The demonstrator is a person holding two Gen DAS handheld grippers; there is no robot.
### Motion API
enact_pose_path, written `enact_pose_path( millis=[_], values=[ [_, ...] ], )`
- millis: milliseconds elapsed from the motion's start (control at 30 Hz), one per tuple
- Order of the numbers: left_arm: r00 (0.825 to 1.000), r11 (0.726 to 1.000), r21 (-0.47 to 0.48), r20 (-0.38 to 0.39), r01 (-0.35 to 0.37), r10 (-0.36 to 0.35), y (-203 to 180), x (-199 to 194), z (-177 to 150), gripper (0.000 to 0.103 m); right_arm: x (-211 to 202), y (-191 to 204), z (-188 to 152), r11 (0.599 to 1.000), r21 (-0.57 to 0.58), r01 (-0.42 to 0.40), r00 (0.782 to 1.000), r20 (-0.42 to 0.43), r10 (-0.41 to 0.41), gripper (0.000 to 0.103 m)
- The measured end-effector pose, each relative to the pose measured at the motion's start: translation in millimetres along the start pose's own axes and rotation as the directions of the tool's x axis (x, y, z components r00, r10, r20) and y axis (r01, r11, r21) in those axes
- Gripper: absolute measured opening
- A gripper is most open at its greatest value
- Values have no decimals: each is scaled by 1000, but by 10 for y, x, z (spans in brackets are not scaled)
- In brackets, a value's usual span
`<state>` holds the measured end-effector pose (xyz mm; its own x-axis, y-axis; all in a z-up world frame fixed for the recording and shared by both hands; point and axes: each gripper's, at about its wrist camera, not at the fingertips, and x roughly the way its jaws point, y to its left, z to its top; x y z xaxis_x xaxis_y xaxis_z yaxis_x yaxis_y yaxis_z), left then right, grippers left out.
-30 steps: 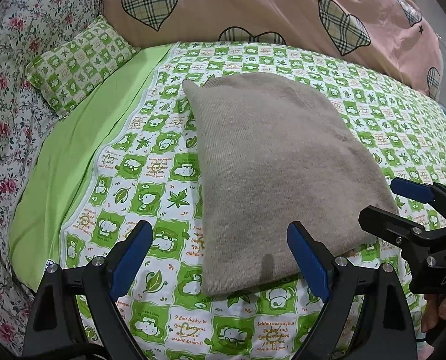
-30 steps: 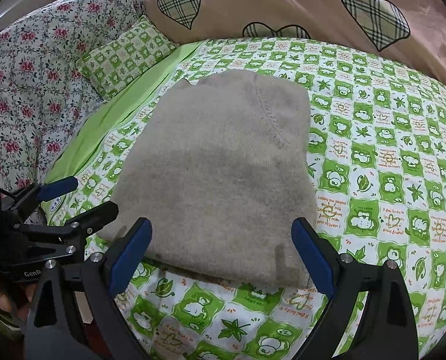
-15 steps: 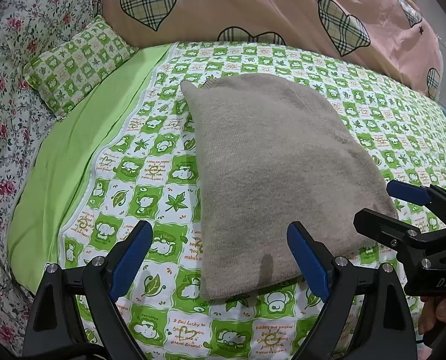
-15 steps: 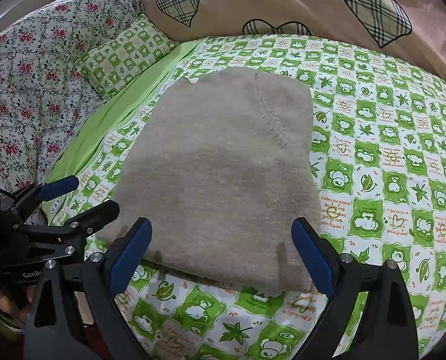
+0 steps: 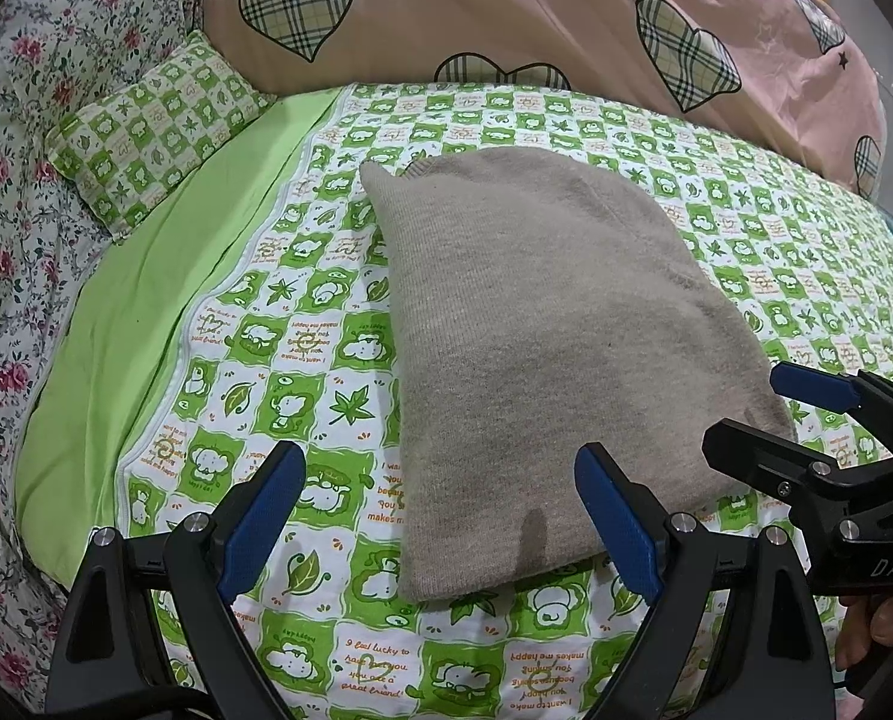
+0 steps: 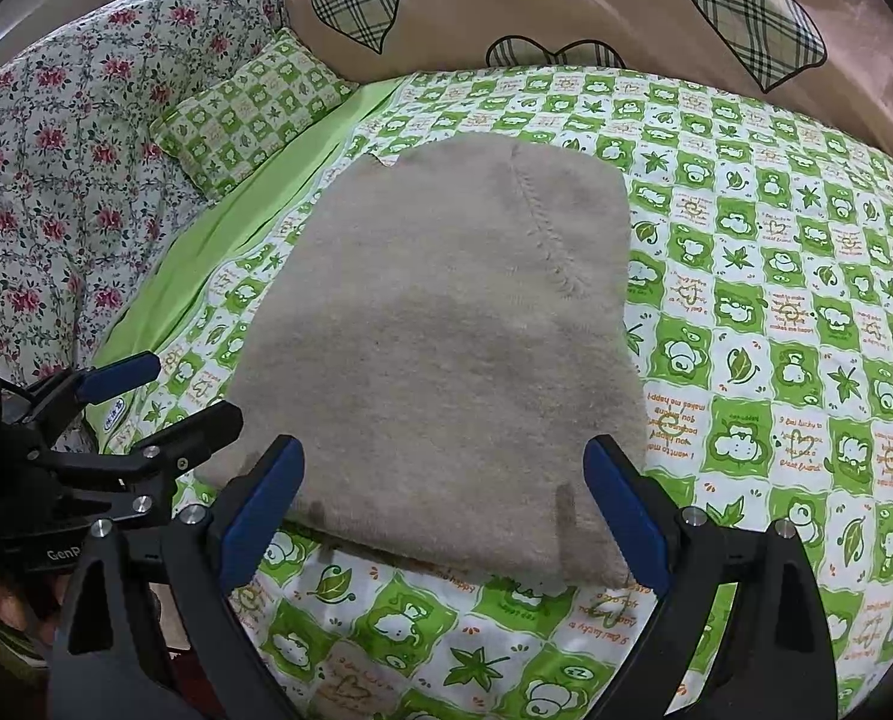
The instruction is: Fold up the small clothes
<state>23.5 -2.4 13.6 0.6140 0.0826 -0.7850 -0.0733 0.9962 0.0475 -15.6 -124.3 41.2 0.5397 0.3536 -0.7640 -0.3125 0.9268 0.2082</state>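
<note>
A folded beige knit garment lies flat on the green-and-white checked bedsheet; in the right wrist view the same garment shows a seam running down its far part. My left gripper hovers open over the garment's near left corner, holding nothing. My right gripper is open above the garment's near edge, also with nothing in it. Each gripper appears in the other's view: the right gripper at the garment's near right corner, the left gripper at its near left corner.
A small checked pillow and a floral quilt lie at the left. A pink duvet with plaid hearts is piled along the far side. A plain green strip of sheet runs left of the garment.
Both grippers have drawn back slightly toward the near edge of the bed, so the garment sits a little farther ahead. The garment itself has not changed shape.
</note>
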Motion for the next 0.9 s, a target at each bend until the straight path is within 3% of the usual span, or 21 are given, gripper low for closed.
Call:
enact_pose_path(
  millis=[900],
  values=[
    [1000,1000,0,-5,5,-5,-5,26,0,92,21,32,-11,1000,11,-4,1000,-5,4,95]
  ],
)
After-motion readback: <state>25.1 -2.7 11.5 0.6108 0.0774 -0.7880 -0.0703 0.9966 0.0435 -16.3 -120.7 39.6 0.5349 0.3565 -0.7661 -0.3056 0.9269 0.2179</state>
